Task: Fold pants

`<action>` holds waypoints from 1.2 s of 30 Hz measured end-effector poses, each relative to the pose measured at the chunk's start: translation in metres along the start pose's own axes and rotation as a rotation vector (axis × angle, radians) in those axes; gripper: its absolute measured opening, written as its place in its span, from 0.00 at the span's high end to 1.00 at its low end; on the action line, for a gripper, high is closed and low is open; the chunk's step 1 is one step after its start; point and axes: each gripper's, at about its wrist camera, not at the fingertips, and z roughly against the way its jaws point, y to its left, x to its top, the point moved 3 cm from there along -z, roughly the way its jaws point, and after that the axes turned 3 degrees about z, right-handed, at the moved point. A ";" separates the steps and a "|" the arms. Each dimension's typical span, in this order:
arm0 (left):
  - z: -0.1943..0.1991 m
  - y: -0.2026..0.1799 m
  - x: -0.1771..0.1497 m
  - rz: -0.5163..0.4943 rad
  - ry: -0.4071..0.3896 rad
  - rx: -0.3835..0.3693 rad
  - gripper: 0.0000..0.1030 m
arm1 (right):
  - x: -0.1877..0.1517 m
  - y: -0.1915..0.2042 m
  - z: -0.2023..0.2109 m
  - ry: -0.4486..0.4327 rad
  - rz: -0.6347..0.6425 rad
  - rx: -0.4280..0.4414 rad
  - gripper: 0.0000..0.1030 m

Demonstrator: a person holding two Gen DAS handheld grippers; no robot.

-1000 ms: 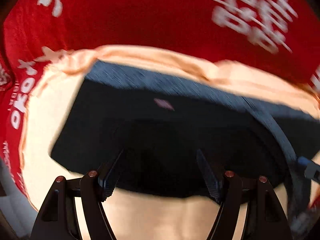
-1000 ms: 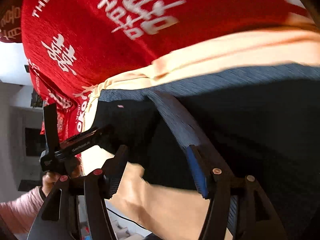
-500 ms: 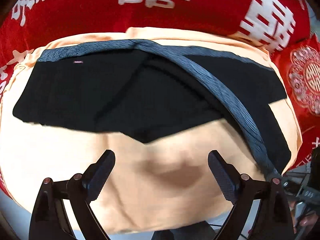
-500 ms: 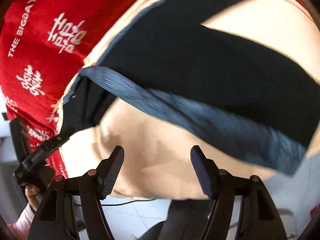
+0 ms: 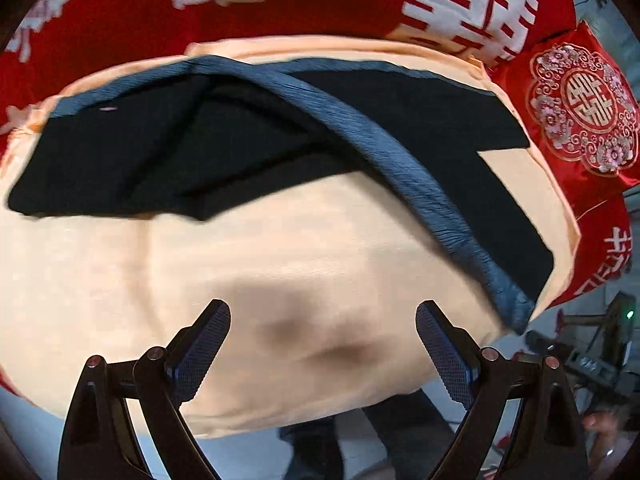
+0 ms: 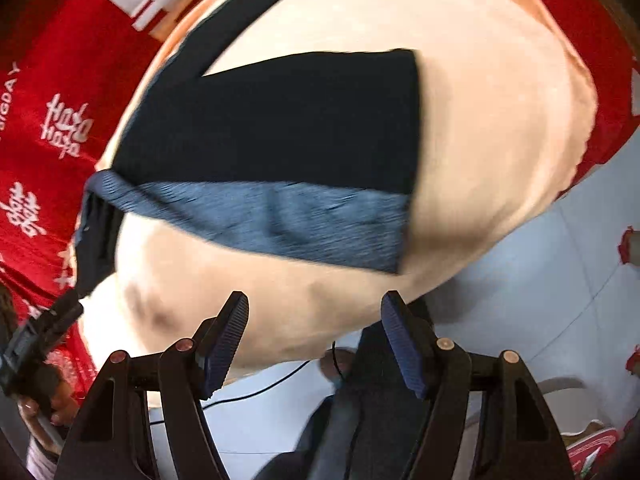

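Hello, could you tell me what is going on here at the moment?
A person is folding dark pants that lie on a peach cloth spread over a red printed cover. Part of the pants is folded over, showing the blue-grey waistband running across the top. Both the left tool and the right tool are open and empty, held above the near edge of the cloth, touching nothing.

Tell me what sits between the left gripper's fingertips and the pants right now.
Only bare peach cloth. In the left wrist view the open left gripper points at the black pants, and nothing else lies on that stretch.
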 end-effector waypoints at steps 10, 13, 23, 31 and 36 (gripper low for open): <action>-0.071 -0.087 0.041 0.032 0.094 -0.099 0.08 | 0.032 -0.027 -0.025 0.064 0.073 0.156 0.45; -0.083 -0.100 0.046 0.024 0.123 -0.101 0.08 | 0.039 -0.017 -0.022 0.076 0.133 0.237 0.53; -0.104 -0.116 0.049 0.055 0.169 -0.030 0.44 | 0.045 -0.029 -0.042 0.207 0.070 0.313 0.97; -0.083 -0.122 0.077 0.110 0.172 -0.112 0.84 | 0.098 0.016 0.021 0.149 0.199 0.393 0.97; -0.059 -0.138 0.125 0.100 0.108 -0.145 0.84 | 0.181 0.045 0.060 0.057 0.265 0.434 0.97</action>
